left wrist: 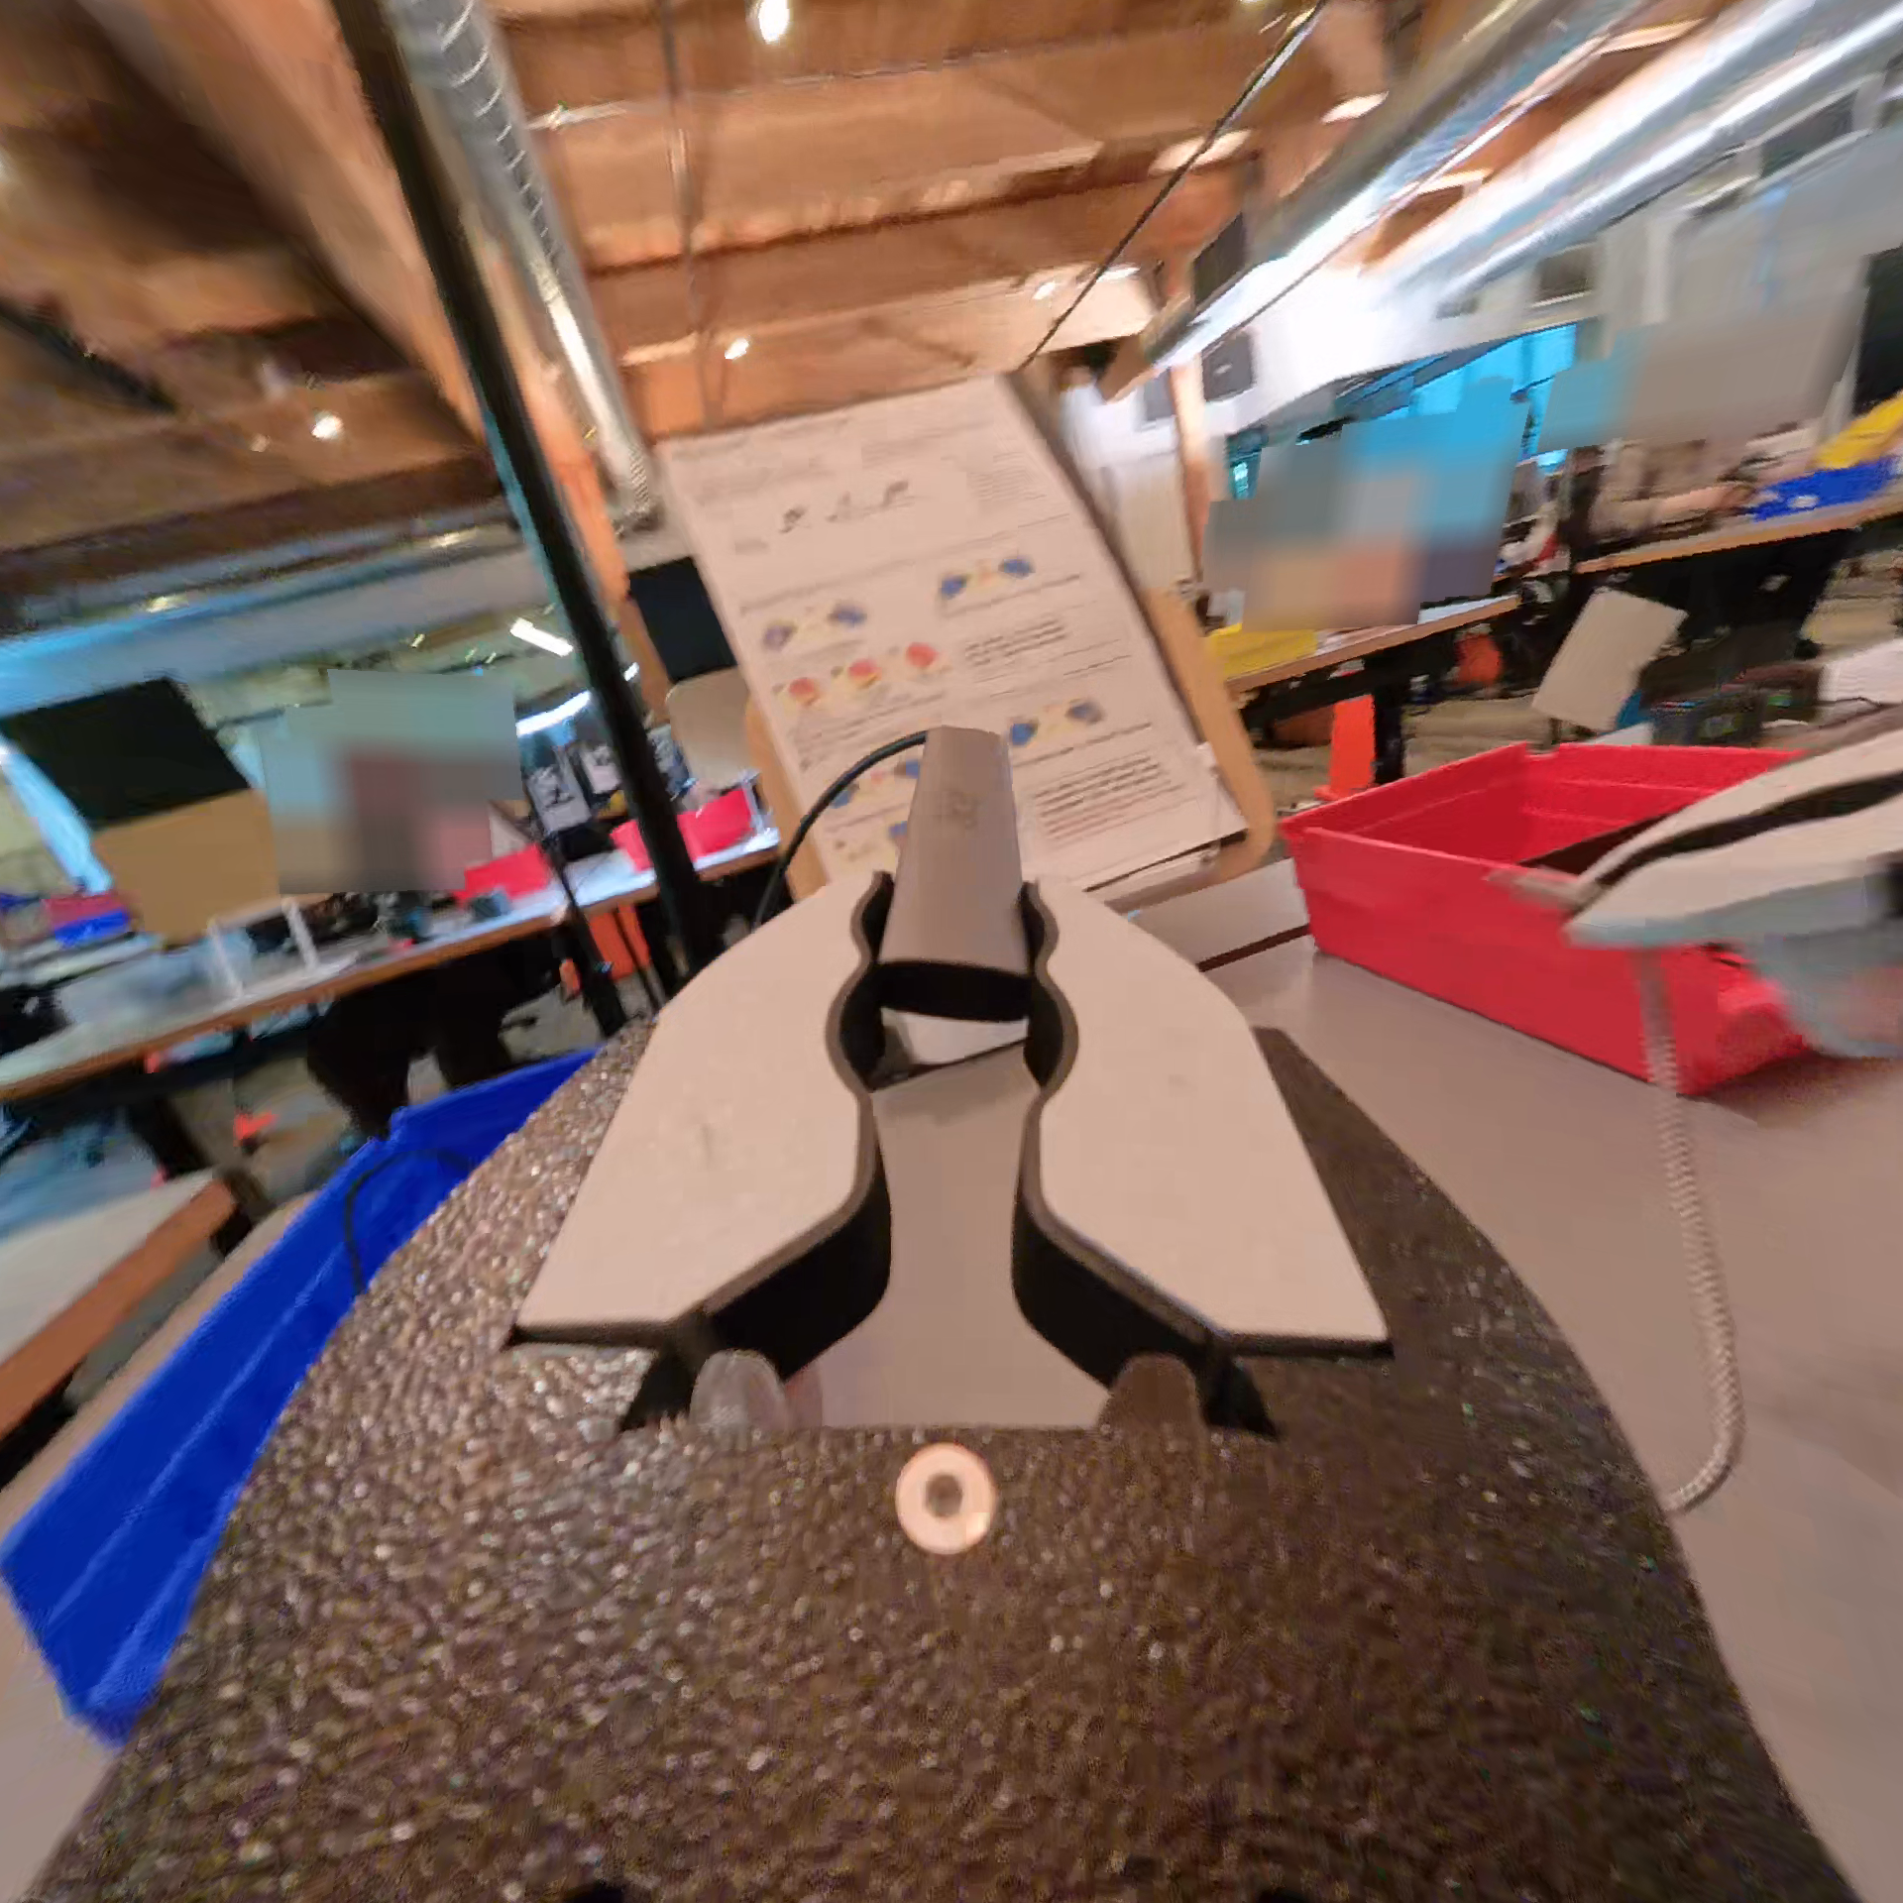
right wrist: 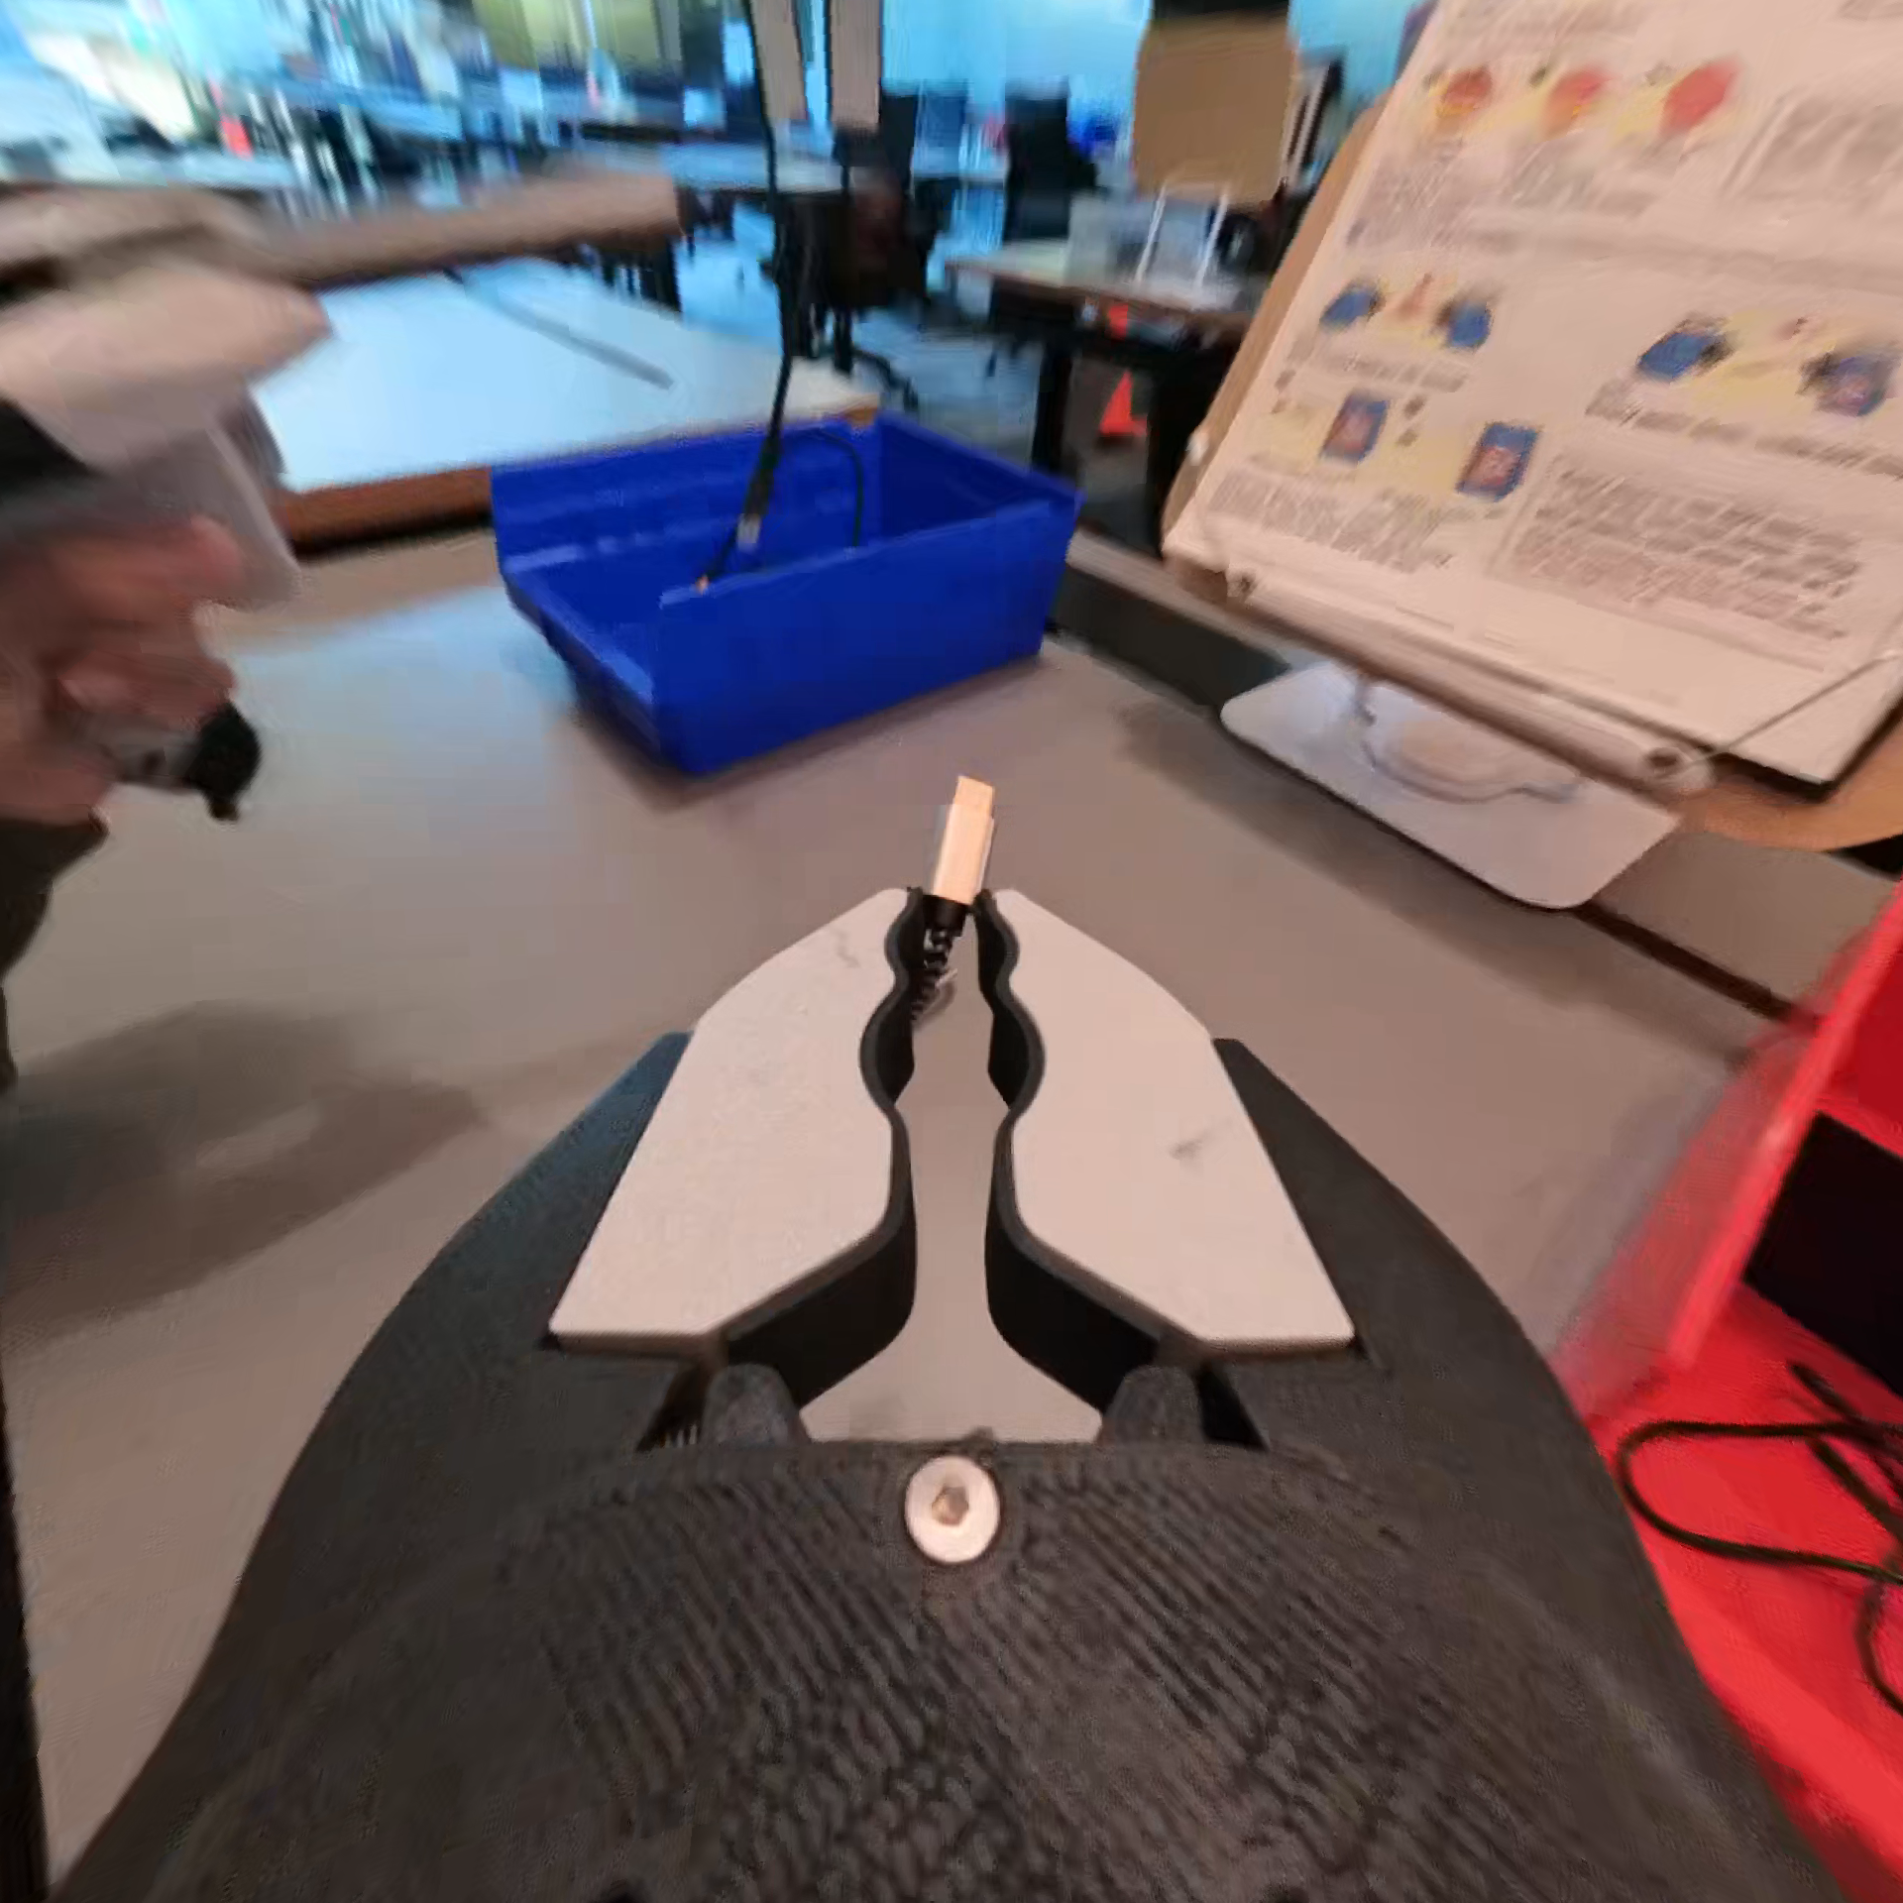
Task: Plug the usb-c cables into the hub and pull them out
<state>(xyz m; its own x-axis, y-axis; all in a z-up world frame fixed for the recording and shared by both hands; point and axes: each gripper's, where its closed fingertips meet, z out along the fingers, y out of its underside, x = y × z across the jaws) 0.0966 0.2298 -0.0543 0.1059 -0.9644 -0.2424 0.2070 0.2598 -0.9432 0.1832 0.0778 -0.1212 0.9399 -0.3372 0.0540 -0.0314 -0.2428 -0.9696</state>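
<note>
My left gripper (left wrist: 949, 906) is shut on the grey hub (left wrist: 953, 824), which sticks up and forward from between the fingers, lifted above the table; a black cord runs off its far end. My right gripper (right wrist: 953, 901) is shut on a usb-c cable with a silver plug (right wrist: 965, 839); the plug points forward beyond the fingertips, above the grey table (right wrist: 463, 875). The right gripper also shows blurred at the right of the left wrist view (left wrist: 1545, 886), with the braided cable (left wrist: 1699, 1287) hanging from it. The left gripper shows blurred at the left edge of the right wrist view (right wrist: 124, 340).
A blue bin (right wrist: 803, 577) with a black cable in it stands on the far side of the table, also in the left wrist view (left wrist: 206, 1390). A red bin (left wrist: 1493, 896) is on the right; it holds black cables (right wrist: 1771, 1473). A poster board on a stand (right wrist: 1606, 360) stands behind.
</note>
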